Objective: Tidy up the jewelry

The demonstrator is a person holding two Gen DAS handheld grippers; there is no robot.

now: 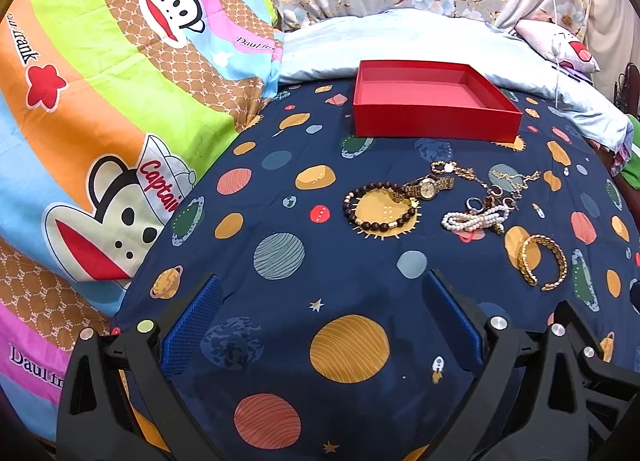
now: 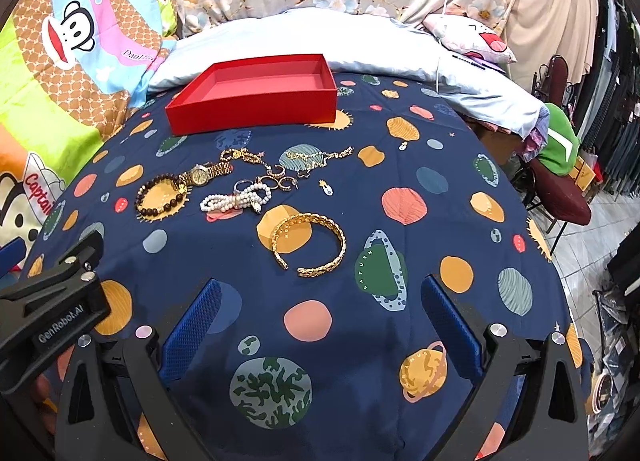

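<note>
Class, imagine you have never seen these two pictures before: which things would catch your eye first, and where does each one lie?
The open red box stands out first, empty at the far side of the planet-print bedsheet, against a pale blue pillow. Nearer lies a loose cluster of jewelry: a dark beaded bracelet touching a gold watch, a white pearl strand, and nearest, apart from the rest, a gold cuff bangle. Both grippers, left gripper and right gripper, hover open, holding nothing.

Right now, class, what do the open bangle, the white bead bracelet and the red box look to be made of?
Bangle: gold-coloured metal, probably; it shines and has a woven link pattern. White bead bracelet: pearl-like beads, glossy and round; real or imitation cannot be told. Red box: likely matte card, with flat thin walls and no gloss.
</note>
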